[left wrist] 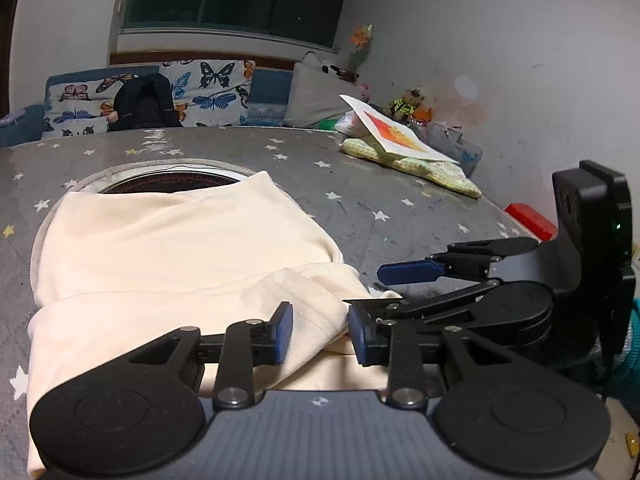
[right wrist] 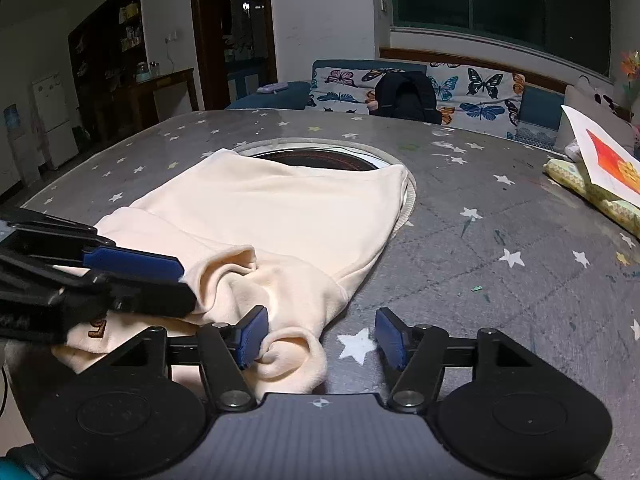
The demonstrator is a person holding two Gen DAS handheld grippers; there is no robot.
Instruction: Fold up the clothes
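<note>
A cream garment (left wrist: 180, 248) (right wrist: 280, 208) lies partly folded on a grey star-patterned table (left wrist: 360, 184) (right wrist: 480, 240). Its near edge is bunched into loose folds. My left gripper (left wrist: 320, 334) sits at that near edge, and a thick fold of cloth fills the gap between its blue pads. From the right wrist view the left gripper (right wrist: 188, 284) comes in from the left with cloth at its tips. My right gripper (right wrist: 320, 340) is open: its left pad touches a rolled sleeve end, its right pad stands over bare table. The right gripper (left wrist: 372, 288) shows just right of the garment.
A round recessed plate (left wrist: 172, 180) (right wrist: 316, 158) in the table's middle is partly covered by the garment. A green patterned cloth under a printed card (left wrist: 400, 136) (right wrist: 600, 168) lies far right. A red box (left wrist: 528, 220) sits at the right edge. A butterfly sofa holds a black backpack (right wrist: 404, 96).
</note>
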